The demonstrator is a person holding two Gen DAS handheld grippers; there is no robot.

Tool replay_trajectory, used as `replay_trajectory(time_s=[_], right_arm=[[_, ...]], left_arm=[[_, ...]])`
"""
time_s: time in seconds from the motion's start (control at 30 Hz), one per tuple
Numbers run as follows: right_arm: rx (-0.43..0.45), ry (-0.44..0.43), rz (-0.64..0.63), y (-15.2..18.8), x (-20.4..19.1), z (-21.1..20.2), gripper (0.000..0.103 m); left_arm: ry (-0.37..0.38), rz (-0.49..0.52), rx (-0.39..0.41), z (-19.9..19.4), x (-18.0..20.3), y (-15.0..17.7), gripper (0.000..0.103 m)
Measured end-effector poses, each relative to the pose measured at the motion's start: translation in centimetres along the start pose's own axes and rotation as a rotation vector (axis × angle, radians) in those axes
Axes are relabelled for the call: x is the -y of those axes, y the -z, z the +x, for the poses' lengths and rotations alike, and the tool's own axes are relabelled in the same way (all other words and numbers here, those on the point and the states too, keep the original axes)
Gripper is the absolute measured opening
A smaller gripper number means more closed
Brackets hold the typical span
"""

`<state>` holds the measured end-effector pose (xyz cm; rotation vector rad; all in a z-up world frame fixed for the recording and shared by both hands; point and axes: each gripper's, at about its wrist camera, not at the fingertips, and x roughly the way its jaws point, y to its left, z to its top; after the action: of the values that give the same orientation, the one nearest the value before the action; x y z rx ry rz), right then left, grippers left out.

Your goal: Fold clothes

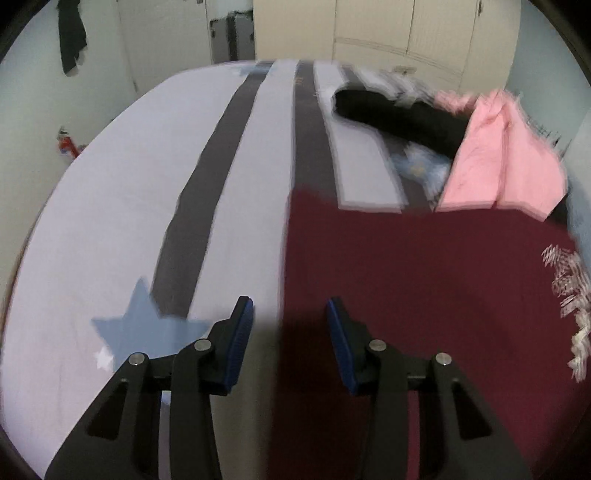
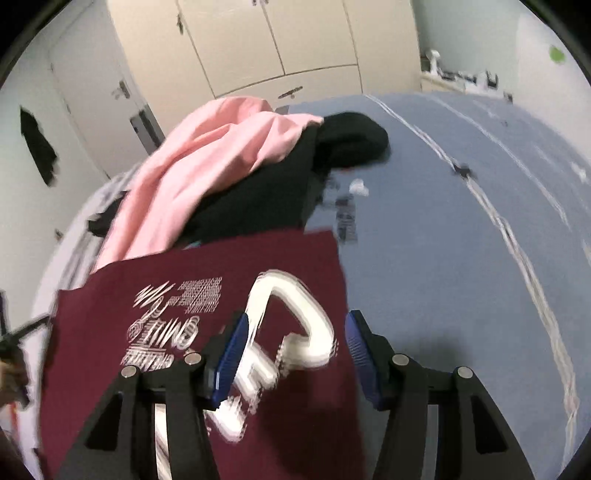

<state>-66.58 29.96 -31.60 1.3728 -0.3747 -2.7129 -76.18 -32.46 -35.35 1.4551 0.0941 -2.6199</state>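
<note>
A maroon shirt (image 1: 424,277) with white print lies flat on the bed; in the right wrist view the shirt (image 2: 110,295) shows its large white lettering. My left gripper (image 1: 290,301) hovers open over the shirt's left edge, one finger above the sheet and one above the cloth, nothing pinched. Above the shirt's right edge my right gripper (image 2: 297,315) is open too, with the print below the gap and no cloth between the pads. Behind the shirt a pink garment (image 1: 495,158) (image 2: 207,162) and a black garment (image 1: 399,114) (image 2: 351,144) lie heaped together.
The bed sheet (image 1: 110,184) is pale with grey stripes and a blue star; the cover (image 2: 443,240) to the right is blue-grey. Cream wardrobe doors (image 1: 406,29) (image 2: 277,44) stand behind the bed. A dark cloth (image 1: 72,37) hangs on the left wall, near suitcases (image 1: 232,37).
</note>
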Motion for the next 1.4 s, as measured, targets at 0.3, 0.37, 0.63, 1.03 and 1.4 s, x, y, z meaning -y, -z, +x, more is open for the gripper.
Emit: replay_trajectory(time_s=[0.3, 0.37, 0.63, 1.03, 1.4], right_arm=[[-0.014, 0.102, 0.123, 8.1, 5.1, -8.3, 0.051], [-0.027, 0.124, 0.139, 9.8, 6.3, -10.1, 0.051], [-0.096, 0.231, 0.073, 18.3, 8.2, -17.8, 0.052], [-0.136, 0.298, 0.175, 28.2, 14.2, -23.6, 0.057], [-0.135, 0.27, 0.338, 32.2, 19.7, -23.4, 0.066]], left_arm=[[0.019, -0.118, 0.034, -6.1, -3.3, 3.3, 0.04], [0.075, -0.12, 0.034, -9.4, -3.1, 5.4, 0.04], [0.184, -0.111, 0.016, -21.2, 3.0, 16.7, 0.048], [0.092, -0.184, -0.039, -29.7, 5.2, 27.8, 0.049], [0.034, -0.168, -0.031, -34.0, 6.6, 31.0, 0.049]])
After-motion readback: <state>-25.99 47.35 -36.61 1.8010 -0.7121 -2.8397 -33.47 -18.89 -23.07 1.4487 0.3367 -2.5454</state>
